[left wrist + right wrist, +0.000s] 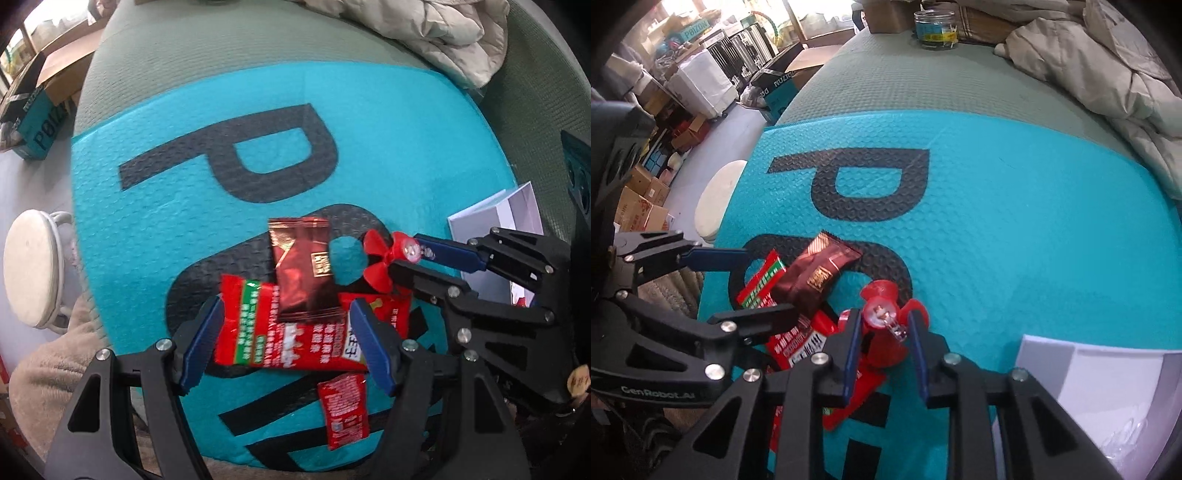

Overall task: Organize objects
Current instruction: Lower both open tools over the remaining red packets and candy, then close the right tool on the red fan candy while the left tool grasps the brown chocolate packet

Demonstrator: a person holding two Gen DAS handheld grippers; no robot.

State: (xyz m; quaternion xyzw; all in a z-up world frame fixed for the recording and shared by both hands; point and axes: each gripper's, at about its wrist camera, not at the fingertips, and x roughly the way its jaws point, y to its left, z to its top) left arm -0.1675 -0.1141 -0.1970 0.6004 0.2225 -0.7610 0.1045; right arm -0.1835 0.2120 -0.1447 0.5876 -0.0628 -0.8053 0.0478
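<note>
My right claw [882, 325] is narrow, pads clamped on the red fan [881, 314], hub between the fingers. My left claw [286, 328] stands wide, straddling the big red packet [295, 343] without pressing it. Brown packet [304, 273] lies on top, just ahead of the left fingers. Small red sachet [345, 410] under that claw. White box [1108, 387] right of my right claw. All on the teal mat [166, 221].
</note>
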